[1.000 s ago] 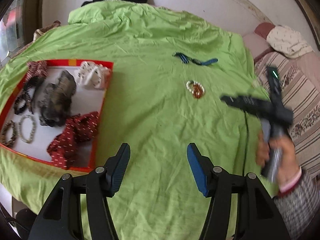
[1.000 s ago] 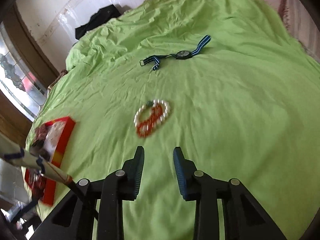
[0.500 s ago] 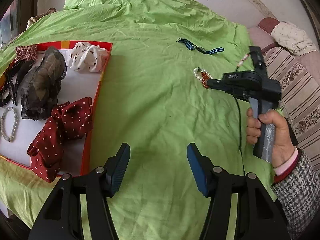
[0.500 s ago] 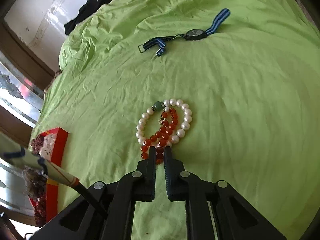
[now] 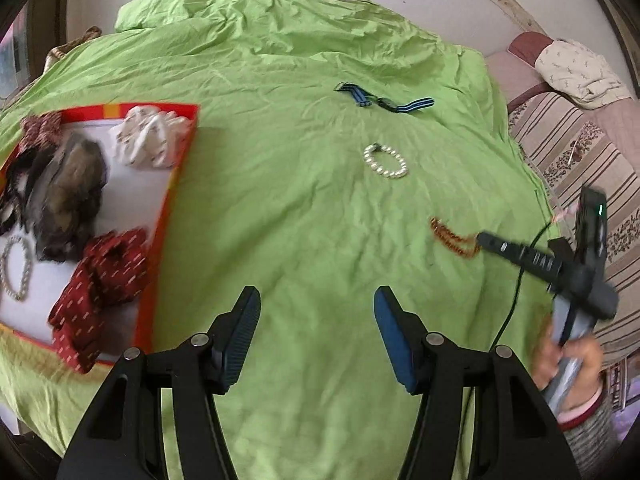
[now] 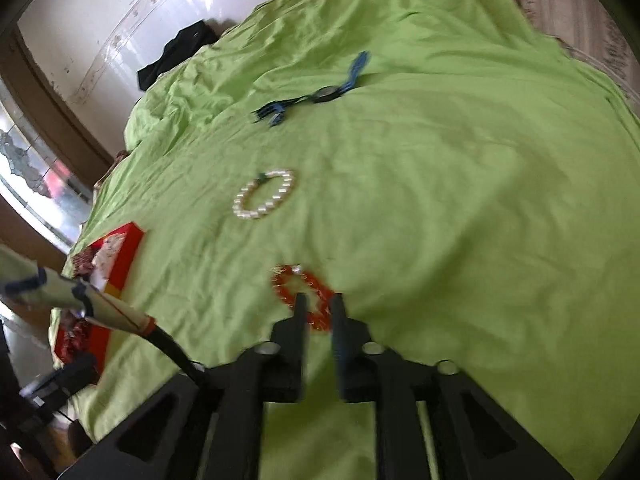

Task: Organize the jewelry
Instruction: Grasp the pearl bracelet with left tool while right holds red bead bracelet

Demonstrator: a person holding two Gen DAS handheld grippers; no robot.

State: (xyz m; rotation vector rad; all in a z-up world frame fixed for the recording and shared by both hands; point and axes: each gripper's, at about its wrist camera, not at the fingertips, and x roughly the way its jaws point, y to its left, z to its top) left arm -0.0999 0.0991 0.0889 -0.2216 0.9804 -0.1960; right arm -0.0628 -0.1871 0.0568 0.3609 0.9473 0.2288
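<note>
A red bead bracelet (image 6: 288, 280) lies on the green sheet (image 6: 460, 200). Its near end sits between the pads of my right gripper (image 6: 319, 306), whose jaws are opening. In the left wrist view the same red bracelet (image 5: 448, 236) trails from the right gripper (image 5: 480, 238) at the right. A pearl bracelet (image 5: 386, 162) (image 6: 264, 196) lies alone farther back. Beyond it is a blue-striped watch (image 5: 384, 101) (image 6: 324, 94). My left gripper (image 5: 316, 320) hovers open and empty over bare sheet. The red-rimmed tray (image 5: 168, 208) (image 6: 128, 256) is at the left.
The tray holds a red dotted bow (image 5: 100, 280), a white scrunchie (image 5: 148, 140), dark hair pieces (image 5: 68, 192) and a bead bracelet (image 5: 16, 268). A striped sofa (image 5: 580, 168) borders the sheet on the right. A black garment (image 6: 176, 56) lies at the far edge. A person's hand (image 5: 568, 360) grips the right handle.
The right gripper closed on the red bracelet's near end and pulled it back toward me, away from the pearl bracelet. The left gripper drifted slightly, staying open.
</note>
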